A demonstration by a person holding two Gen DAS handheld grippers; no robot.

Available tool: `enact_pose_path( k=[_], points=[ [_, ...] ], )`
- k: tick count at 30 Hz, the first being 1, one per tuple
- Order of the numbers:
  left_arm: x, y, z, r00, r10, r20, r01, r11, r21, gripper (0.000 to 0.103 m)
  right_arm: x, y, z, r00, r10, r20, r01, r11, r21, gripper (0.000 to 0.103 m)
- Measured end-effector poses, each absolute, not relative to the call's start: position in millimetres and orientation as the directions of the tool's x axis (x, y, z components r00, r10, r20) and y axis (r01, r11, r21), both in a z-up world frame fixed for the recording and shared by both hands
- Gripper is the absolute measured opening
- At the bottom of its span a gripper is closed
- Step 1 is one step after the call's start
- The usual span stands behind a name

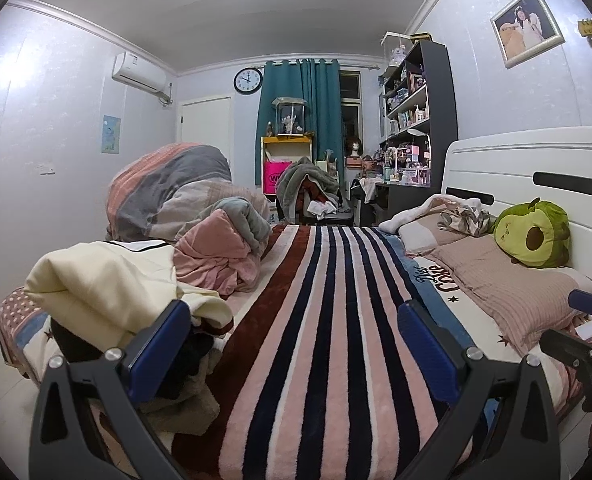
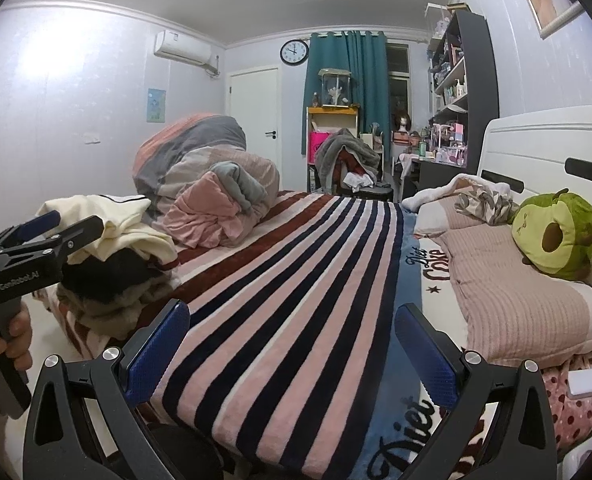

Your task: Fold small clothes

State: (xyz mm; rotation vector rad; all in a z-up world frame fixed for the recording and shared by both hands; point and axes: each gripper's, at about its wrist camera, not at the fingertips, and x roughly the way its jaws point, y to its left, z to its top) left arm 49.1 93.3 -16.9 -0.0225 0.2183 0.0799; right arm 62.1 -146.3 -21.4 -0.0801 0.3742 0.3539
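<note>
A pile of small clothes lies at the bed's left edge: a cream garment (image 1: 107, 276) (image 2: 111, 220) on top, a black one (image 2: 111, 276) under it and a beige one (image 2: 107, 312) at the bottom. My left gripper (image 1: 293, 320) (image 2: 75, 220) hovers open just right of the pile, its left finger (image 1: 163, 344) close beside the cream cloth, and it holds nothing. My right gripper (image 2: 291, 314) (image 1: 576, 320) is open over the striped blanket (image 2: 296, 280), further right, also with nothing in it. A hand (image 2: 11, 340) holds the left gripper's handle.
A rolled striped duvet (image 1: 175, 188) and a pink-grey bundle (image 1: 223, 252) lie behind the pile. Pillows (image 1: 504, 280) and a green avocado plush (image 1: 536, 236) rest against the white headboard (image 1: 536, 160) on the right. Beyond the bed stand a cluttered chair (image 1: 312, 192) and shelves.
</note>
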Motion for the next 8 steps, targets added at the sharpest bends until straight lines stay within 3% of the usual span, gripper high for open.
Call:
enact_pose_path(
  k=[8],
  points=[
    [41.5, 98.4, -14.1, 0.976, 0.067, -0.209, -0.075, 0.997, -0.032, 0.102, 59.4, -145.2, -20.5, 0.869, 0.326, -0.372, -0.356, 0.934, -0.013, 0.102]
  ],
)
